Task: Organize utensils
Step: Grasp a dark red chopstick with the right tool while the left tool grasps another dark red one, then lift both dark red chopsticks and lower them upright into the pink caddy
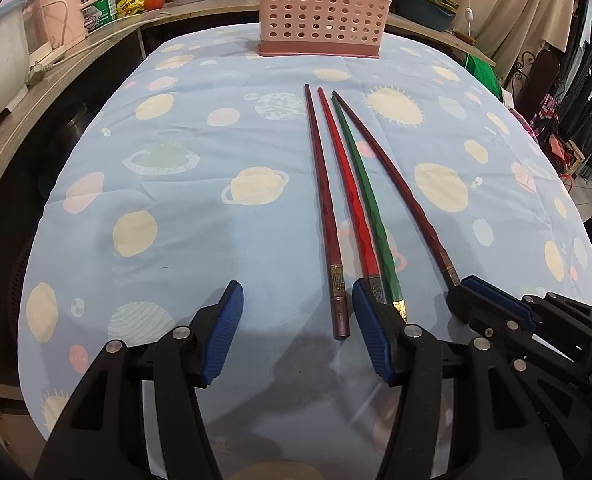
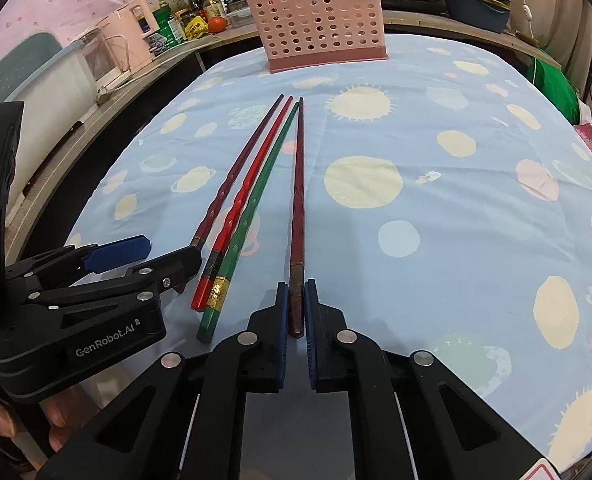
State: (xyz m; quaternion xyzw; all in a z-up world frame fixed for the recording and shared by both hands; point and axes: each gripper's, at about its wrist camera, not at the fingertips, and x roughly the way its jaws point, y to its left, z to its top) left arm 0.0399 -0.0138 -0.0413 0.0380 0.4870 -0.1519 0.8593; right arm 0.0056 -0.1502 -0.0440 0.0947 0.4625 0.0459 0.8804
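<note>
Chopsticks, four, lie side by side on the planet-print tablecloth (image 1: 200, 128), tips fanning toward the far pink perforated holder (image 1: 315, 12). Nearest, the right gripper (image 2: 296, 300) is pinched onto the butt of the rightmost dark-red chopstick (image 2: 297, 200); only its own view shows that grip squarely. Left gripper (image 1: 296, 316) stands spread, straddling the butt of the leftmost dark-red chopstick (image 1: 319, 200), pads clear. Red chopstick (image 1: 343, 184) and green chopstick (image 1: 365, 188) lie between them. A person's fingers (image 2: 56, 416) show only in the right view.

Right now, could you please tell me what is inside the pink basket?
Through the pink basket's holes only dark patches show. Utensil handles rise behind its rim, but its walls hide whether they stand inside.
</note>
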